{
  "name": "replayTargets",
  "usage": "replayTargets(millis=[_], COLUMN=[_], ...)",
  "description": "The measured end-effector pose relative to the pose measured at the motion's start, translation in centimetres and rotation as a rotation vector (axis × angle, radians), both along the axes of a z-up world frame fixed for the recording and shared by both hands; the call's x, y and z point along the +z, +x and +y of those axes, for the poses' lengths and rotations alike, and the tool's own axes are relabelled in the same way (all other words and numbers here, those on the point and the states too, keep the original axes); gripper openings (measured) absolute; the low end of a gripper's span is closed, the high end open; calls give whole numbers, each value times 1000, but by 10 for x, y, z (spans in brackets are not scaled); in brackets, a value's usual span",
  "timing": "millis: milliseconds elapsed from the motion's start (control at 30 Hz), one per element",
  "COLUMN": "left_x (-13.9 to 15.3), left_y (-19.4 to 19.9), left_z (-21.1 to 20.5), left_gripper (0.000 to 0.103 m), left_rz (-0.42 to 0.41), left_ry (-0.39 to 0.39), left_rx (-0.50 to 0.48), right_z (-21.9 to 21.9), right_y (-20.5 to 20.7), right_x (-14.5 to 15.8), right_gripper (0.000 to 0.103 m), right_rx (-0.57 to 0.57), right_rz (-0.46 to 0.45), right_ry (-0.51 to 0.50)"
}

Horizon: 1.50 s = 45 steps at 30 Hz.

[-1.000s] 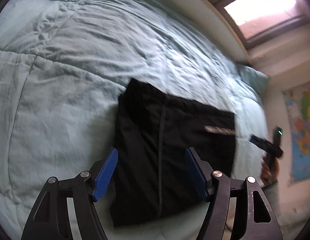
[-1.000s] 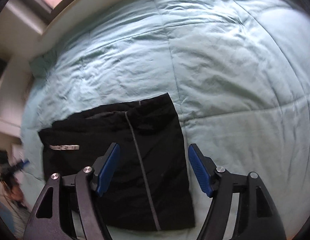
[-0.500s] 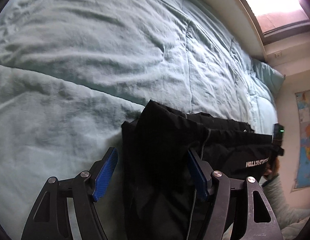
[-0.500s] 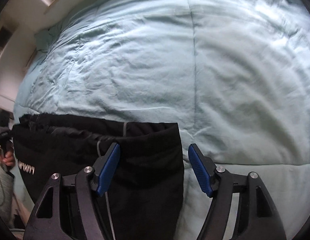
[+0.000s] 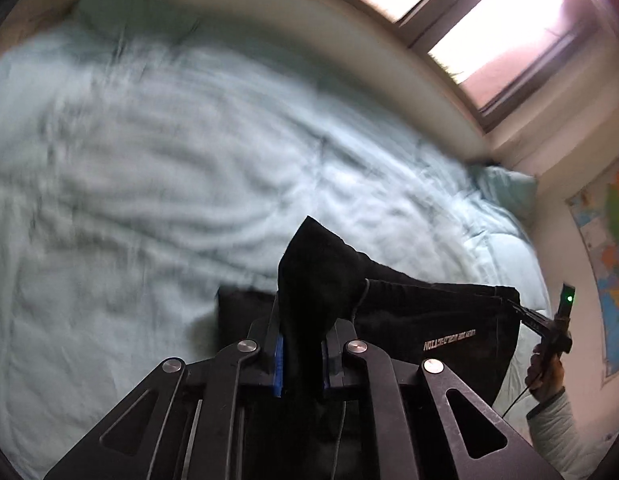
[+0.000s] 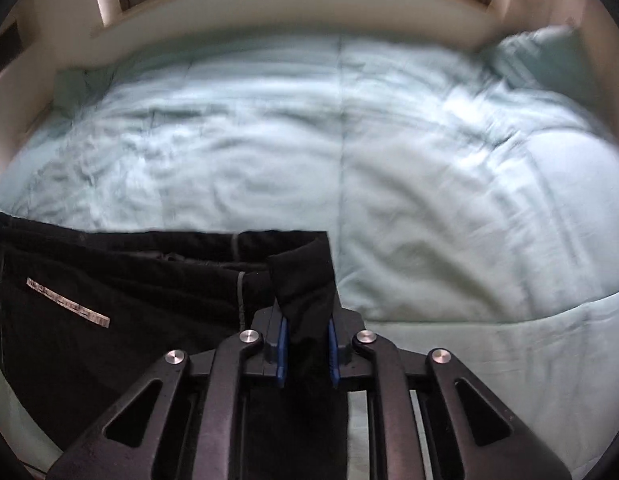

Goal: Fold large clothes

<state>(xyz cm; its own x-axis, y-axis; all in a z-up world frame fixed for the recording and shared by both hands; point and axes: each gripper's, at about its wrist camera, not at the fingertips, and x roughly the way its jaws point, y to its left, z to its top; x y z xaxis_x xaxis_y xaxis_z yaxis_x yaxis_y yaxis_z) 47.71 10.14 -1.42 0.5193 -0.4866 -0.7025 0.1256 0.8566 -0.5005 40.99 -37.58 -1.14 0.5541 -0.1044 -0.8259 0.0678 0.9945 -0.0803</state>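
Observation:
A black garment (image 5: 429,320) with a white printed line lies partly folded on the pale green duvet (image 5: 149,160). My left gripper (image 5: 301,360) is shut on one corner of it, and the cloth stands up between the blue pads (image 5: 278,364). My right gripper (image 6: 307,354) is shut on another corner of the garment (image 6: 109,304), pinched between its blue pads (image 6: 282,352). In the left wrist view, the right gripper (image 5: 549,328) also shows at the far right, at the garment's edge. Both views are blurred by motion.
The duvet (image 6: 389,160) covers the whole bed. A pillow (image 6: 549,56) lies at the head. A window (image 5: 489,20) and wall run behind the bed. A coloured map (image 5: 609,240) hangs on the right wall.
Both grippers went from open over the flat garment to shut on its near corners. The corners now stand lifted off the duvet, and both cameras tilted up toward the window.

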Motion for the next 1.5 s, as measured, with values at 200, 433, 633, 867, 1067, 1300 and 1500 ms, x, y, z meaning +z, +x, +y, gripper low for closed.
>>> replayTargets(millis=[200,433,633,867,1067,1300,1500], left_x=[-7,-149,-143,-82,-18,-7,-81], left_y=[64,87,82,47,-13,-74,-77], left_z=[-13,-5,34,78,22,-136,-176], left_gripper=[14,24,37,46,46,47,51], left_rz=[47,398,398,306,157,77,229], left_ry=[116,112,-122,-191,-89,145,222], left_rx=[44,118,162,190,50,-316,-353], right_z=[6,4,-10,-38,23,122,165], right_y=[52,111,109,62,-3,-39,-52], right_x=[17,-128,-132,-66,-29,-38,-81], right_gripper=[16,17,32,44,48,48,82], right_rx=[-49,-70,-113,-176,-60,123,182], right_rz=[-54,272,278,209,196,258,271], right_ry=[-100,-79,7,201,291,207,79])
